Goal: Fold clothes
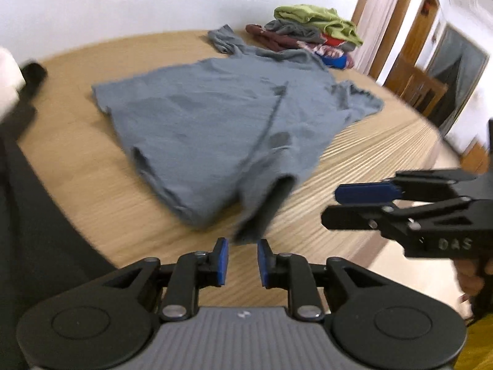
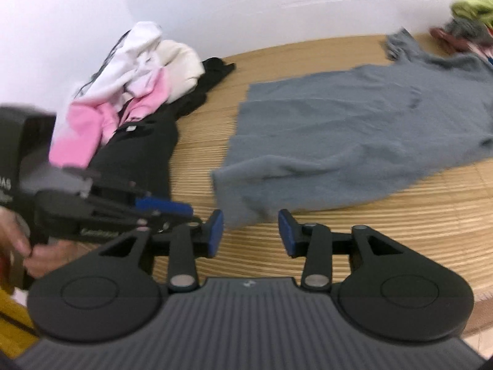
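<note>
You had the grey shirt (image 1: pixel 215 117) spread flat on the wooden table (image 1: pixel 354 160), ready for folding; your left gripper (image 1: pixel 242 262) stood narrowly parted and empty at its near edge; your right gripper (image 2: pixel 250 233) gaped wider, holding nothing.

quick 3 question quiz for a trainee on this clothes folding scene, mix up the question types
1. True or false: the grey t-shirt lies spread out on the wooden table.
2. Which colour tops the pile of clothes at the table's far end? A) green B) pink C) black
3. Is either the left gripper or the right gripper clamped on cloth?

Key
1. True.
2. A, a green garment lies on top.
3. No. Both stand with pads apart; an edge of the t-shirt lies just ahead of each, not pinched.
</note>
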Demonstrator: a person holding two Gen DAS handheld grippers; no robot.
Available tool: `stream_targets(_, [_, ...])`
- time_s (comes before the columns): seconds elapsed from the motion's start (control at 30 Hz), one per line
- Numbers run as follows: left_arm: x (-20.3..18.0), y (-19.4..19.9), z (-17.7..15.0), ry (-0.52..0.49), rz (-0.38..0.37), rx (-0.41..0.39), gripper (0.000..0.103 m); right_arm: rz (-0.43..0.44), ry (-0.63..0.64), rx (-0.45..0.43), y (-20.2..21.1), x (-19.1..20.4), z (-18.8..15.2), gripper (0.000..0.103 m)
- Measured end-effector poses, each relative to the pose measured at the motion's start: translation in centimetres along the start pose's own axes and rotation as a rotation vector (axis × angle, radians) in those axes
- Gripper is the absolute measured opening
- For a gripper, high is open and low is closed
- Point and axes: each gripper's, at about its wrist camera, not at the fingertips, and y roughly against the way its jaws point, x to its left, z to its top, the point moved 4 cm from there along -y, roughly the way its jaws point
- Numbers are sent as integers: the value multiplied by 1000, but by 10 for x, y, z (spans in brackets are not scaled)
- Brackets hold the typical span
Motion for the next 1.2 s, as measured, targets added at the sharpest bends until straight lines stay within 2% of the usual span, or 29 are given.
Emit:
stream_targets(0.1, [4, -6, 2, -78, 23, 48, 22, -38, -31, 25, -12, 14, -2, 43])
stream_targets(0.2, [6, -6, 12, -161, -38, 37, 23, -100, -57, 14, -16, 22, 4, 43])
stream_targets(0.33, [11, -19, 27, -326, -202, 47, 23, -264, -180, -38, -21, 27, 6, 43])
stream_targets(0.43, [9, -28, 32, -450, -225, 60, 23, -351, -310, -57, -18, 36, -3, 43])
stream_targets(0.53, [8, -35, 36, -482, -287, 65, 23, -394, -326, -71, -14, 42, -4, 43])
stream_targets(0.63, [7, -46, 35, -485, -243, 51, 27, -417, -349, -62, -20, 45, -6, 43])
stream_targets(0.7, [9, -52, 37, -465, -235, 50, 25, -423, -368, -53, -24, 49, -11, 44])
stream_targets(0.73, [12, -53, 38, -460, -229, 50, 21, -429, -365, -44, -28, 50, -13, 44])
stream_targets(0.77, [14, -52, 38, -460, -238, 47, 10, -435, -363, -35, -31, 52, -13, 44])
stream_targets(0.97, [31, -41, 41, -394, -326, 67, 5, -483, -245, -31, -48, 74, -9, 43])
stream_targets(1.07, [31, -43, 43, -413, -309, 59, 3, -526, -170, -44, -58, 84, -3, 43])
stream_targets(1.2, [34, -50, 46, -407, -332, 83, 4, -635, -149, -25, -72, 77, -5, 42])
